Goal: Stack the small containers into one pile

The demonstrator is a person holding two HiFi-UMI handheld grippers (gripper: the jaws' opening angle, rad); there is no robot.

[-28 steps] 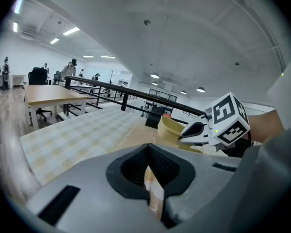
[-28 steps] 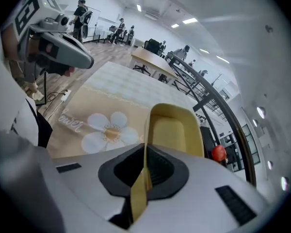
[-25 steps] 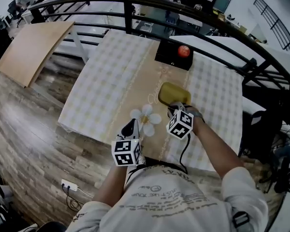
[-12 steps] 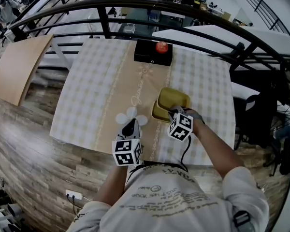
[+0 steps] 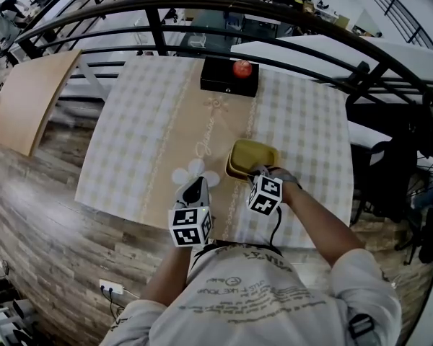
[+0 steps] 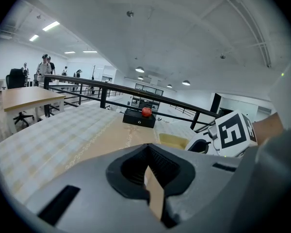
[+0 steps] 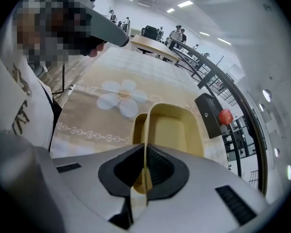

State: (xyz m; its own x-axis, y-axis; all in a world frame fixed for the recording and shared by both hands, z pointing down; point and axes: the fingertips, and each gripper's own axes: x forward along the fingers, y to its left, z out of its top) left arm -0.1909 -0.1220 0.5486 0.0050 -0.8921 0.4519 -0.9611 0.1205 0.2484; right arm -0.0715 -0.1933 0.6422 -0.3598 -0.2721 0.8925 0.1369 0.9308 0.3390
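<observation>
Two small yellow containers sit at the near right of the checked tablecloth (image 5: 137, 135). My right gripper (image 5: 257, 171) (image 7: 145, 178) is shut on the near wall of the upper container (image 5: 254, 153) (image 7: 172, 130). It holds that one tilted over the lower container (image 5: 233, 169) (image 7: 138, 125), whose left rim peeks out beside it. My left gripper (image 5: 195, 187) (image 6: 153, 193) hovers by the table's near edge, left of the containers, jaws together with nothing in them. In the left gripper view the yellow container (image 6: 174, 141) shows beside the right gripper's marker cube (image 6: 235, 130).
A black box (image 5: 220, 79) with a red ball (image 5: 242, 68) on top stands at the table's far edge, against a dark railing (image 5: 159, 31). A white flower print (image 5: 195, 173) lies just ahead of the left gripper. A wooden board (image 5: 29, 96) leans at the left.
The right gripper has carried its yellow container a little left and nearer, over the second container. The left gripper has stayed in place.
</observation>
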